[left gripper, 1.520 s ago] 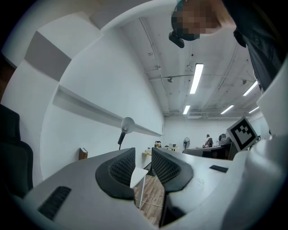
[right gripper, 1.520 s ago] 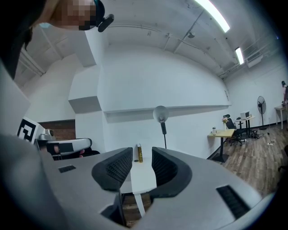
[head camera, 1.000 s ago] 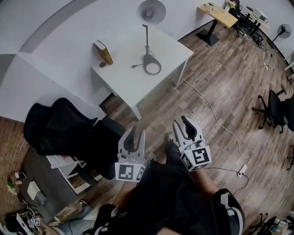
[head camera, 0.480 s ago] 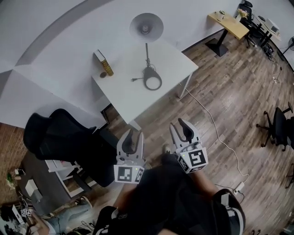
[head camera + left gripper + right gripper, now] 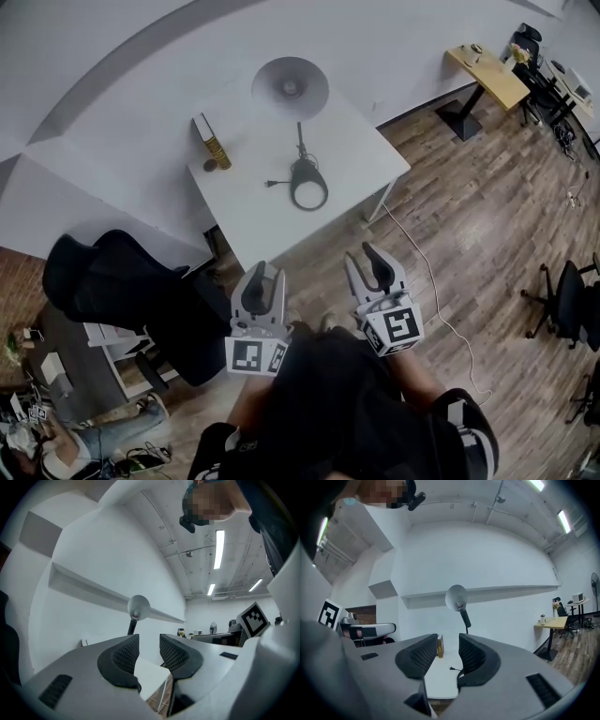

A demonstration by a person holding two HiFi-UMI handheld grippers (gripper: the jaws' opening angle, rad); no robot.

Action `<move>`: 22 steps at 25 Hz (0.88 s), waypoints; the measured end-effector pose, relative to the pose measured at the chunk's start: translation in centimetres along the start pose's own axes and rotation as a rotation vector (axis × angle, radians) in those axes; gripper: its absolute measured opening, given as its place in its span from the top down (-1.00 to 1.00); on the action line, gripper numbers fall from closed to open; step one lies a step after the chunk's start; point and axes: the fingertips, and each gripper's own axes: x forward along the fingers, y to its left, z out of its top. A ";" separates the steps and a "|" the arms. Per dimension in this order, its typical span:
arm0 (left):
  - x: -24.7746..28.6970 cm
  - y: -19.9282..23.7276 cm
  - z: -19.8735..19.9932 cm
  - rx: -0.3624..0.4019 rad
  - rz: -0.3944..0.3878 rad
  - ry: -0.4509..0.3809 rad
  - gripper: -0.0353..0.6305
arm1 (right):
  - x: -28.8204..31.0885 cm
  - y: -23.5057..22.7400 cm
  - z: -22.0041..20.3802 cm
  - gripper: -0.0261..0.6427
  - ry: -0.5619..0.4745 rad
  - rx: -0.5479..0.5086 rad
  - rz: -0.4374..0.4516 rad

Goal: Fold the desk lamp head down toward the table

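Note:
The desk lamp stands upright on the white table [image 5: 267,225], with its round shade [image 5: 291,87] raised on a thin pole [image 5: 300,141] above a ring base [image 5: 308,187]. My left gripper [image 5: 260,291] and right gripper [image 5: 375,272] hover over the floor short of the table's near edge, side by side and level. Both are open with nothing between the jaws. The left jaws have just been opening. The left gripper view shows the shade [image 5: 138,607] above the pads [image 5: 123,654]. In the right gripper view, the shade [image 5: 456,597] is straight ahead.
A book [image 5: 211,141] stands at the table's left edge, with a small dark object beside it. The lamp's plug [image 5: 270,183] lies loose on the tabletop. A black office chair [image 5: 122,281] stands to my left. A white cable [image 5: 422,272] runs across the wooden floor. A wooden desk [image 5: 487,75] is far right.
Both grippers have moved forward toward the table, and the table and lamp now appear nearer. The lamp itself stands as before.

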 end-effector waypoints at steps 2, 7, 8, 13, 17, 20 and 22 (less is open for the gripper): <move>1.3 0.4 0.4 0.001 0.007 -0.002 0.50 | 1.0 -0.8 0.4 0.45 -0.007 0.008 0.006; 4.5 2.3 1.2 0.003 0.006 -0.016 0.49 | 4.2 -2.0 0.7 0.45 -0.009 0.013 0.013; 5.2 2.6 1.2 0.003 0.003 -0.017 0.48 | 4.8 -2.2 0.7 0.45 -0.008 0.013 0.012; 8.3 5.0 1.7 -0.001 -0.023 -0.023 0.47 | 8.2 -2.7 1.1 0.45 -0.011 0.018 -0.003; 10.9 7.5 2.7 -0.008 -0.056 -0.032 0.47 | 11.5 -2.8 1.9 0.45 -0.015 0.017 -0.023; 12.9 9.0 3.3 -0.002 -0.092 -0.041 0.46 | 13.7 -3.1 2.8 0.45 -0.034 0.018 -0.050; 14.2 10.0 3.6 -0.005 -0.118 -0.047 0.46 | 15.1 -3.2 3.4 0.45 -0.041 0.008 -0.070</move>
